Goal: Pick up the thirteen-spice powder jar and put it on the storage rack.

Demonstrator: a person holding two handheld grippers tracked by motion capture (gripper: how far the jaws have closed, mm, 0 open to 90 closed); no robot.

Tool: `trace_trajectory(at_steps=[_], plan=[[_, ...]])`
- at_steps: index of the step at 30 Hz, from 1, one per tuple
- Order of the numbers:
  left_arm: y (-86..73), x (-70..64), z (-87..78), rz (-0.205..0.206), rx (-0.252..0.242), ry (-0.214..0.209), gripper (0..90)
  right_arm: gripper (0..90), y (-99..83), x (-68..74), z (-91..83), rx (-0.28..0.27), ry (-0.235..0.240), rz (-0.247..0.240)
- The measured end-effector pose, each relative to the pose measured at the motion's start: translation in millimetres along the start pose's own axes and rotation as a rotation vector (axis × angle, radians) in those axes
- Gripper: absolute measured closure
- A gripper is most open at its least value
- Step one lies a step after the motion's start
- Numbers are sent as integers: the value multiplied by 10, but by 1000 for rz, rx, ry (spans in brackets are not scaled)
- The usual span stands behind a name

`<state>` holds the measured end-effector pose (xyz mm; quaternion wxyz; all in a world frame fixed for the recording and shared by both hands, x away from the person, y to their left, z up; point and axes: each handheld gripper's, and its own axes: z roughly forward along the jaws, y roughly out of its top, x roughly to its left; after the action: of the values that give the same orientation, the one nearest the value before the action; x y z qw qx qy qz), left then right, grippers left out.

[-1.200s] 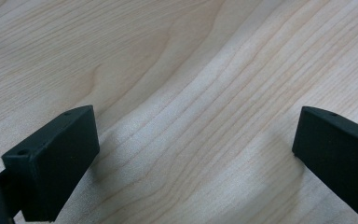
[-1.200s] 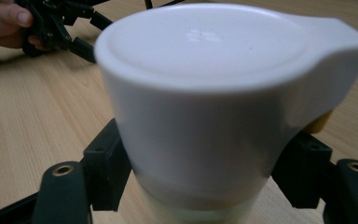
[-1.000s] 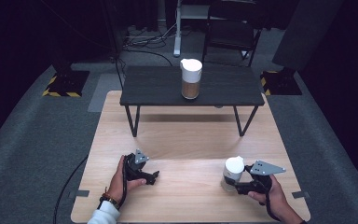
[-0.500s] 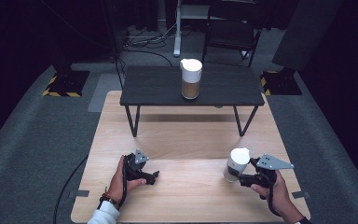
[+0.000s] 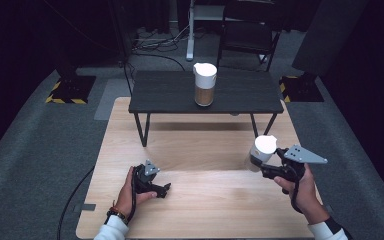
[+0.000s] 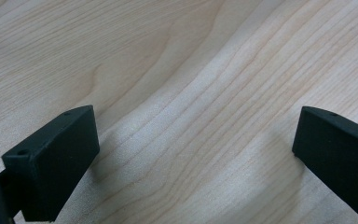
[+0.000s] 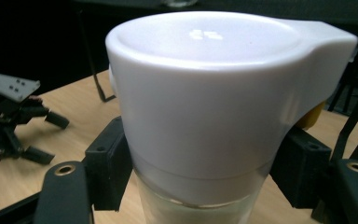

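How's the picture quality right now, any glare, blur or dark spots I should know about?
High view: floor beyond the wooden table falls off into black, and the white-lidded jar in the right gripper looks slightly smeared. Right gripper view: small glare on the lid. Left gripper view: soft shadows under the jaws.

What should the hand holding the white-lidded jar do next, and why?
Probably carry the jar forward toward the dark table: the right gripper is shut on it, lifted off the wooden table, and a similar jar stands there.
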<state>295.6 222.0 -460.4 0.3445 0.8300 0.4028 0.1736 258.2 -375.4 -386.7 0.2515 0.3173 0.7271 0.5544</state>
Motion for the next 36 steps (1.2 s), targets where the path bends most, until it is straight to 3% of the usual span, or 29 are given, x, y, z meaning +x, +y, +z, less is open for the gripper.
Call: trace_trajectory(at_steps=[17, 36], plan=[[-1, 0, 0, 1, -1, 0, 4, 303, 669, 0, 124, -53, -69, -33], [0, 0, 0, 0, 1, 0, 4, 303, 1065, -14, 255, -69, -74, -35]])
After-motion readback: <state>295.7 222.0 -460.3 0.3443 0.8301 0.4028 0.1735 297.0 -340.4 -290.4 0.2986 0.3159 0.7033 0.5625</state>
